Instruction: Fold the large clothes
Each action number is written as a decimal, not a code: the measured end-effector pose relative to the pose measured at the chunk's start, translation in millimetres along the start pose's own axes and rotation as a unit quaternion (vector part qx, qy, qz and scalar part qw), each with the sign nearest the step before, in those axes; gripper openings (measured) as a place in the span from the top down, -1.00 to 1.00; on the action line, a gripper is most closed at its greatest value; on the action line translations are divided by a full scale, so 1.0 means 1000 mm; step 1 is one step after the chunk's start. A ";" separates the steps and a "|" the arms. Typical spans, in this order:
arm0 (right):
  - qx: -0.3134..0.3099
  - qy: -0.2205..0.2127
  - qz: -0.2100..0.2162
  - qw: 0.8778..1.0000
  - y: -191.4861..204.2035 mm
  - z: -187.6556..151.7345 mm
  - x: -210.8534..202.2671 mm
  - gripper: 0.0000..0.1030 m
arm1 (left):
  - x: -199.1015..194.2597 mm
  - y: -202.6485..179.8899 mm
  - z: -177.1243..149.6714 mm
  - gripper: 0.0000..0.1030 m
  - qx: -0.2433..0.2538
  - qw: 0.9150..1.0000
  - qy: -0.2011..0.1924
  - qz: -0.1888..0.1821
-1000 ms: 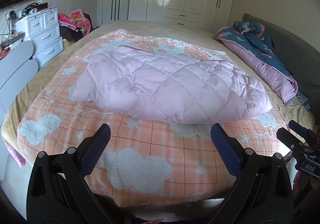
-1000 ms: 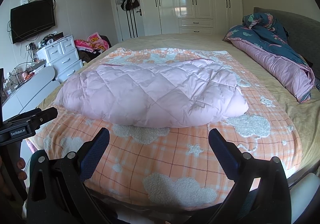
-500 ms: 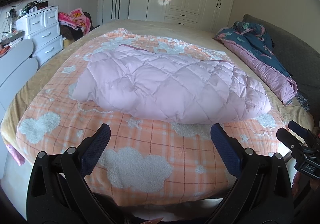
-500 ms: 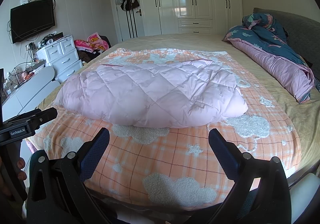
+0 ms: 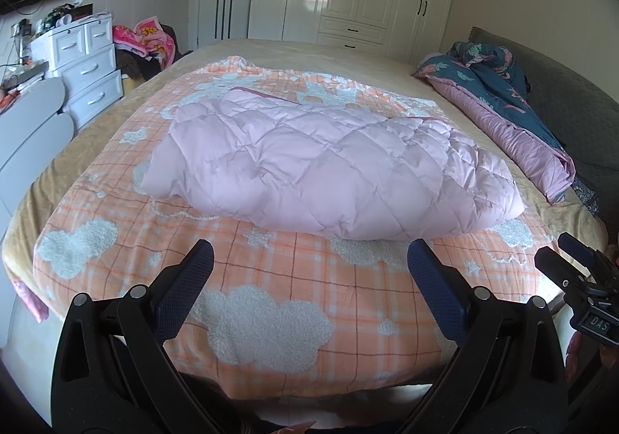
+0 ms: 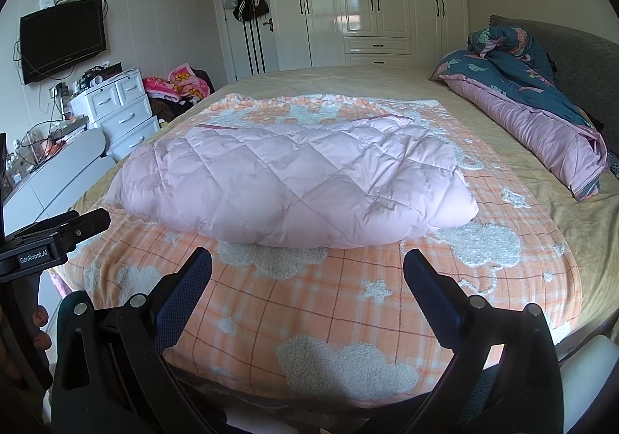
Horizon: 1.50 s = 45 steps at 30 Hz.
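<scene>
A pink quilted down coat (image 5: 329, 167) (image 6: 294, 182) lies folded in a puffy bundle on the orange checked blanket (image 5: 294, 287) (image 6: 309, 302) in the middle of the bed. My left gripper (image 5: 309, 259) hovers open above the blanket's near edge, short of the coat, with nothing between its blue pads. My right gripper (image 6: 307, 267) is also open and empty, a little nearer than the coat's front edge. In the left wrist view the other gripper (image 5: 580, 290) shows at the right edge; in the right wrist view the left one (image 6: 50, 240) shows at the left, held by a hand.
A dark floral duvet with a pink lining (image 5: 499, 101) (image 6: 534, 116) is heaped along the right side of the bed by the grey headboard. White drawers (image 5: 85, 58) and a low white table stand to the left. White wardrobes (image 6: 371, 0) line the far wall.
Both grippers stay open and almost still. The left wrist view has drifted slightly, so the coat sits a touch higher and further off.
</scene>
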State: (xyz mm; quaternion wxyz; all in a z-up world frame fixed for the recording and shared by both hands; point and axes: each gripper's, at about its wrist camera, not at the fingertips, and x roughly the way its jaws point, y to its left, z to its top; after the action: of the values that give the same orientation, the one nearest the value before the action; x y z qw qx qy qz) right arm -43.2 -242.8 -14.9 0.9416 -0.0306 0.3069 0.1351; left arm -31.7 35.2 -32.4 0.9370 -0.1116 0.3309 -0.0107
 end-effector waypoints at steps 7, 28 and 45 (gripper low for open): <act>0.000 0.000 0.000 1.000 0.000 0.000 -0.001 -0.92 | -0.001 0.000 0.000 -0.82 0.001 1.000 -0.001 0.000; 0.000 0.000 -0.002 1.000 0.001 0.001 -0.001 -0.92 | -0.004 -0.001 0.000 -0.82 -0.001 1.000 0.001 -0.006; 0.000 0.000 -0.004 1.000 -0.001 0.002 -0.002 -0.92 | 0.003 0.003 -0.002 -0.82 -0.012 1.000 0.026 0.009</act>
State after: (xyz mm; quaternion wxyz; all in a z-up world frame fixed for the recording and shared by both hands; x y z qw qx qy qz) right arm -43.7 -243.8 -12.5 0.9422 -0.0318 0.3065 0.1319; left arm -30.3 37.9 -36.5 0.9266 -0.1198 0.3565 -0.0016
